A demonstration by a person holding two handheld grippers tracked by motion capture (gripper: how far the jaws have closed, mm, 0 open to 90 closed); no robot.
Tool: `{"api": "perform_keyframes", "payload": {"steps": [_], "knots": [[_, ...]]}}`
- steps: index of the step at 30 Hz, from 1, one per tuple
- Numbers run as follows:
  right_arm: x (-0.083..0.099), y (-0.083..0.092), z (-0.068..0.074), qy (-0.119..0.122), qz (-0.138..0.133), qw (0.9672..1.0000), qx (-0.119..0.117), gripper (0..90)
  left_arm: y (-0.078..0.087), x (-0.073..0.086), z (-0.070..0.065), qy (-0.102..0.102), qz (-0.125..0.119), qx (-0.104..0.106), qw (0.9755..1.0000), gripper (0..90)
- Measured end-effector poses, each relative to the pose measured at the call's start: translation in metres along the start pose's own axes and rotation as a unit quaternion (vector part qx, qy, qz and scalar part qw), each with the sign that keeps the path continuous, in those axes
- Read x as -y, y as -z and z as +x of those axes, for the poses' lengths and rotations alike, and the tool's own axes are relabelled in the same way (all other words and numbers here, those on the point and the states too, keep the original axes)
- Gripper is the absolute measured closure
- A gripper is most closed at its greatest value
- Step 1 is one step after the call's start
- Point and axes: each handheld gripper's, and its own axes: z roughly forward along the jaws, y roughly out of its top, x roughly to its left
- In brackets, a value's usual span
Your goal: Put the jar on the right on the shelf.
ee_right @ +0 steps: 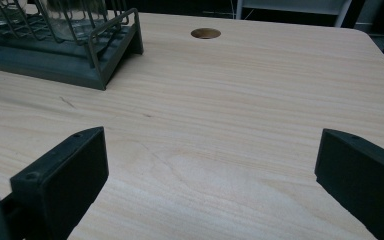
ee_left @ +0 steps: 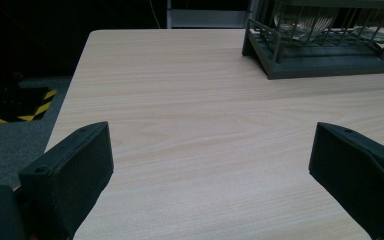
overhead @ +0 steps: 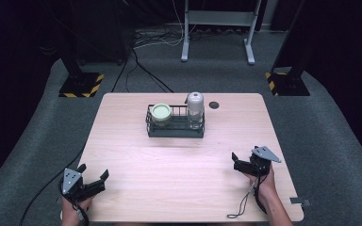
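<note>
Wooden table [overhead: 179, 160]: wire rack [overhead: 175, 126] well beyond both hand-held grippers.

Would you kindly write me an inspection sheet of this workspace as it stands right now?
Surface: light wooden table, with a round grommet hole near the far edge.
Job's things: dark wire rack at the far middle, holding a glass jar with a pale green lid at its left and a clear bottle with a grey domed cap at its right.
Clutter: nothing seen.
Grippers: left gripper at the near left corner, jaws open, holding nothing; right gripper at the near right, jaws open, holding nothing.
Cables: one trails off the table from each gripper; more lie on the floor beyond.
Surroundings: grey carpet, hazard-striped stand bases, white frame legs.
</note>
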Motion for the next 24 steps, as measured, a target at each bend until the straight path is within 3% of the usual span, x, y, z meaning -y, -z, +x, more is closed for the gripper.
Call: {"api": "perform_keyframes", "payload": {"steps": [9, 24], "knots": [[0.004, 0.009, -0.007, 0.001, 0.001, 1.0, 0.007, 0.0, 0.0, 0.0, 0.0, -0.001, 0.003, 0.0, 1.0, 3.9], [0.012, 0.03, -0.026, -0.016, -0.007, 0.9997, 0.016, 0.0, -0.001, 0.0, 0.0, -0.002, 0.005, -0.001, 1.0, 3.9]]}}
